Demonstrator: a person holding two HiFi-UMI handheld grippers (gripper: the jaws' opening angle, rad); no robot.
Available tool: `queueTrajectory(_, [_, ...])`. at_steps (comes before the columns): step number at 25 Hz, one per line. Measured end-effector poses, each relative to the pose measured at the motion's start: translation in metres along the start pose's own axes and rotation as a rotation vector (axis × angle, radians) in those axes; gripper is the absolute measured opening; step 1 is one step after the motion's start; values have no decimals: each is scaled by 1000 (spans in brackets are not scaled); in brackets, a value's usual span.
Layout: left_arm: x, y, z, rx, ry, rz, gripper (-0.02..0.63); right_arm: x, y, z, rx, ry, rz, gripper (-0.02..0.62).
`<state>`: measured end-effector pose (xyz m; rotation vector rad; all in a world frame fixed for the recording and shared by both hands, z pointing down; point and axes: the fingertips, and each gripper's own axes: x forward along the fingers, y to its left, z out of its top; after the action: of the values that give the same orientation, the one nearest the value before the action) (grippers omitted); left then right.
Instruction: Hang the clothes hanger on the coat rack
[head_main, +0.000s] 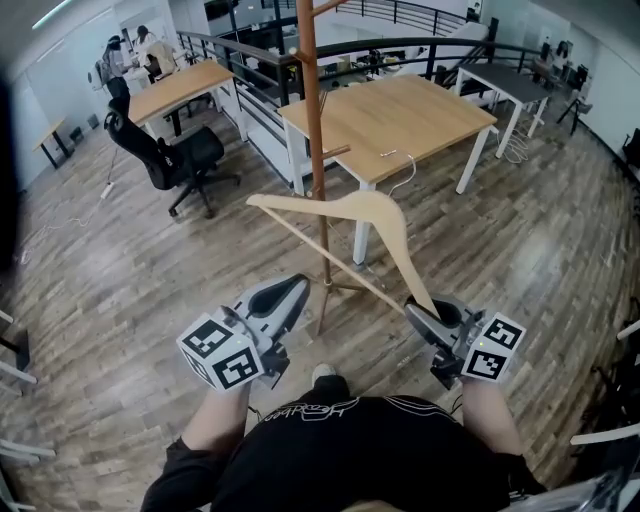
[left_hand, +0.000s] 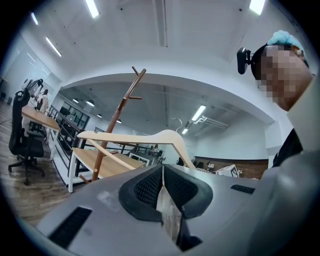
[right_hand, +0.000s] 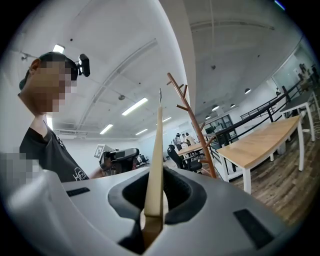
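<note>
A pale wooden clothes hanger (head_main: 370, 215) lies almost level in front of me, its wire hook (head_main: 402, 178) pointing away. My right gripper (head_main: 415, 312) is shut on the tip of its right arm, and in the right gripper view that hanger arm (right_hand: 156, 160) rises on edge from between the jaws. My left gripper (head_main: 295, 290) is shut with nothing in it and stays apart from the hanger, which shows above it as the hanger (left_hand: 150, 137). The brown wooden coat rack (head_main: 313, 120) stands just beyond the hanger; its pegs show on the coat rack (right_hand: 192, 120).
A wooden desk (head_main: 400, 110) stands behind the rack, and a black office chair (head_main: 180, 155) sits to the left. Farther back are another wooden desk (head_main: 180, 90), a dark railing (head_main: 250, 50) and a grey desk (head_main: 515, 80). People sit at the far left. The floor is wood planks.
</note>
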<state>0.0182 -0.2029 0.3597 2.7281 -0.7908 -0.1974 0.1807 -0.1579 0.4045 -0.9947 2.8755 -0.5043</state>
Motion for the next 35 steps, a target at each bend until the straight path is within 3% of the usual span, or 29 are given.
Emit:
queueTrajectory(18, [99, 152, 69, 3, -32, -46, 17, 128, -131, 76, -60, 24, -15, 71])
queueTrajectory(25, [113, 196, 92, 1, -48, -51, 17, 175, -155, 109, -126, 31, -3, 72])
queueTrajectory(35, [125, 226, 113, 32, -78, -62, 17, 204, -173, 129, -169, 23, 16, 71])
